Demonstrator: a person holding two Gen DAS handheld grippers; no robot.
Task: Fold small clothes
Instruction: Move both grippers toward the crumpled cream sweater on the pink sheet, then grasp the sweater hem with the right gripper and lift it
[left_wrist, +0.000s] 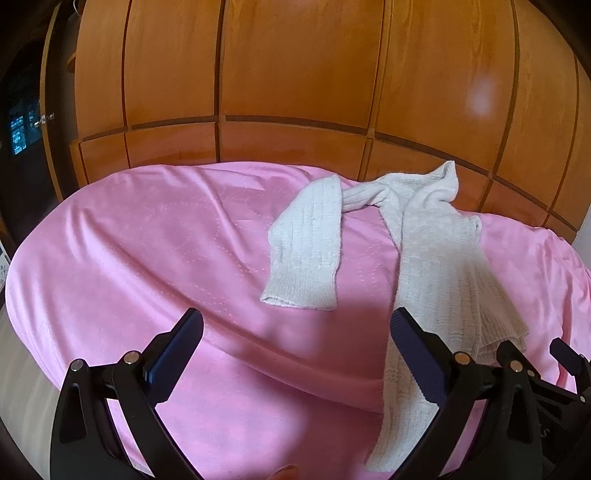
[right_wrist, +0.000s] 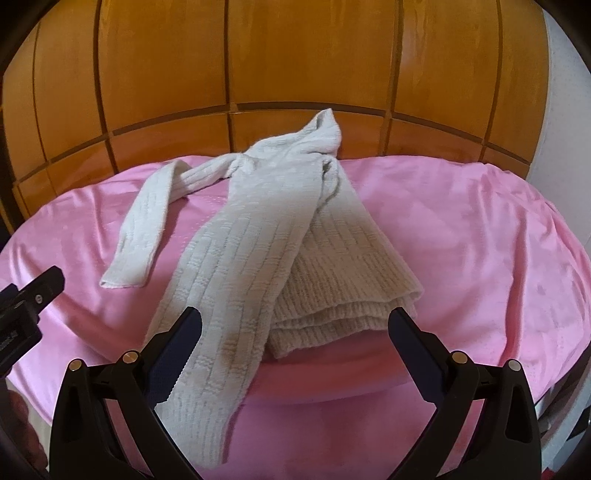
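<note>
We see a white knitted garment (left_wrist: 424, 236) lying rumpled on a pink blanket (left_wrist: 155, 251), one sleeve flung leftward and another trailing toward us past the right finger. Our left gripper (left_wrist: 293, 328) hangs above the blanket, jaws spread wide and empty (the shadow beneath is soft). Behind stands a wooden panelled wardrobe (left_wrist: 295, 74), perhaps with drawers below.

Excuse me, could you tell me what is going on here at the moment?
A person holds two handheld grippers over a white knit sweater lying on a pink blanket. The left gripper and right gripper are both open and hold nothing. The sweater is partly bunched, one sleeve stretched out to the side.
</note>
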